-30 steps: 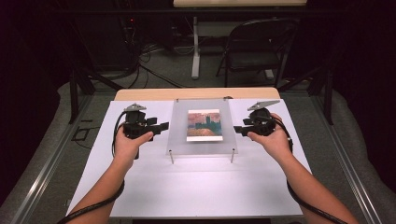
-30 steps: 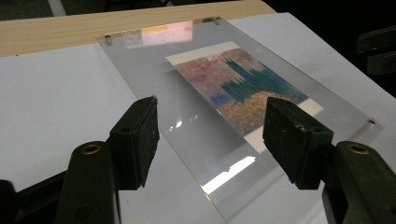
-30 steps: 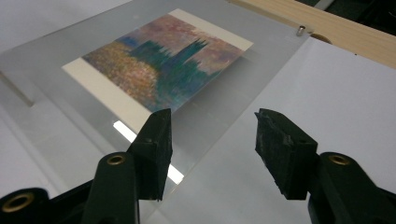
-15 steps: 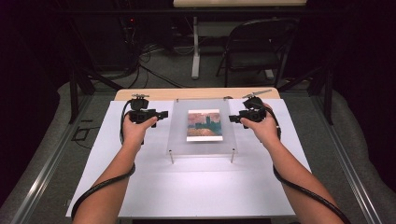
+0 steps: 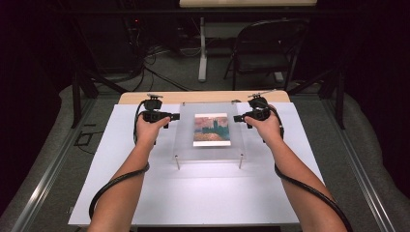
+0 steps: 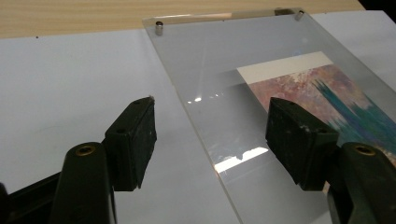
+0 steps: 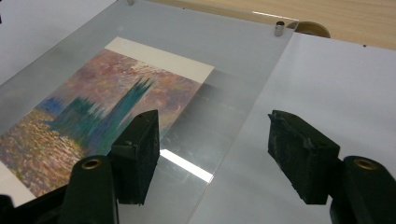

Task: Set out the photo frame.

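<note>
A clear acrylic frame (image 5: 211, 130) lies flat near the middle of a white-covered table (image 5: 193, 193), toward its far side. A painted print (image 5: 211, 129) of purple sky, teal towers and golden water sits sandwiched inside the frame. Small metal posts (image 5: 177, 162) stand at the frame's corners.

A person's forearms reach in from the near edge, each hand holding a gripper. The left gripper (image 5: 173, 116) sits at the frame's left edge, near its far corner, and points right. The right gripper (image 5: 238, 118) sits at the frame's right edge, opposite, and points left. A black cable trails from each along the arms.

In the left gripper view, the gripper (image 6: 210, 133) has its jaws wide apart, one over the white table cover and the other over the frame, so the frame's edge runs between them. In the right gripper view, the gripper (image 7: 212, 140) is likewise spread wide and straddles the frame's other edge, one jaw above the print (image 7: 93, 121). Neither gripper is holding anything.

Beyond the table, a folding chair (image 5: 263, 48) stands on a grey floor.
</note>
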The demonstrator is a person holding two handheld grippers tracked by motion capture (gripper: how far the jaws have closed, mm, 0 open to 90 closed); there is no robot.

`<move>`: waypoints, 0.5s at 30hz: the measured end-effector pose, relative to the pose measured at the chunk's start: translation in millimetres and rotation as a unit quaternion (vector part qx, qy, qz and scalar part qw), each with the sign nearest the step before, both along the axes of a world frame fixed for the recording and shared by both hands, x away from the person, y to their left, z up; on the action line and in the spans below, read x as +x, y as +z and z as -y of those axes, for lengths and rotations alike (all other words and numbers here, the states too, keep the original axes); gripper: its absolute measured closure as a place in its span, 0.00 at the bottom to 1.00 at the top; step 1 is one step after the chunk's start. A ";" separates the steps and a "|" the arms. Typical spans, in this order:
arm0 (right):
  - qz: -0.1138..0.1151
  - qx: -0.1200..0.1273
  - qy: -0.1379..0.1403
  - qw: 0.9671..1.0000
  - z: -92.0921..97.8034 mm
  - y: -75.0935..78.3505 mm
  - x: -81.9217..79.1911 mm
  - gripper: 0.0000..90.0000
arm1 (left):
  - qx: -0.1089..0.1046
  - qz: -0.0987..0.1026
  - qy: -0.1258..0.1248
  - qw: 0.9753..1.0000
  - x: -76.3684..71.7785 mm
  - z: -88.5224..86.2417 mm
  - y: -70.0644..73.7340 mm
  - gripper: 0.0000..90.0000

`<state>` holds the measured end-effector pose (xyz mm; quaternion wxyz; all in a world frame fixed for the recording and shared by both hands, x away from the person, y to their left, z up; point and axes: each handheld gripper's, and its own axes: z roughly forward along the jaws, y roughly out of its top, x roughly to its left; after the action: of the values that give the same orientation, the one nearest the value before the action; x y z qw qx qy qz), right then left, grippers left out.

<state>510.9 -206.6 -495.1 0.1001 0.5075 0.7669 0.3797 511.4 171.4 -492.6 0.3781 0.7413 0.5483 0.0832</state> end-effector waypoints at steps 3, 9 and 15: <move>-0.008 0.006 -0.005 1.000 1.2 -3.5 3.0 0.37 | -0.001 -0.013 0.005 1.000 5.6 3.5 -5.6 0.37; -0.025 0.025 -0.018 0.999 5.7 -11.8 6.9 0.37 | 0.000 -0.029 0.004 1.000 10.5 12.5 -16.9 0.37; -0.047 0.034 -0.021 0.998 7.4 -20.3 8.8 0.37 | -0.003 -0.042 0.001 0.999 11.5 18.8 -24.5 0.37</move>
<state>519.7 -214.1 -515.4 0.0540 0.5440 0.7465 0.3792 522.9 152.6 -517.1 0.3567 0.7426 0.5645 0.0509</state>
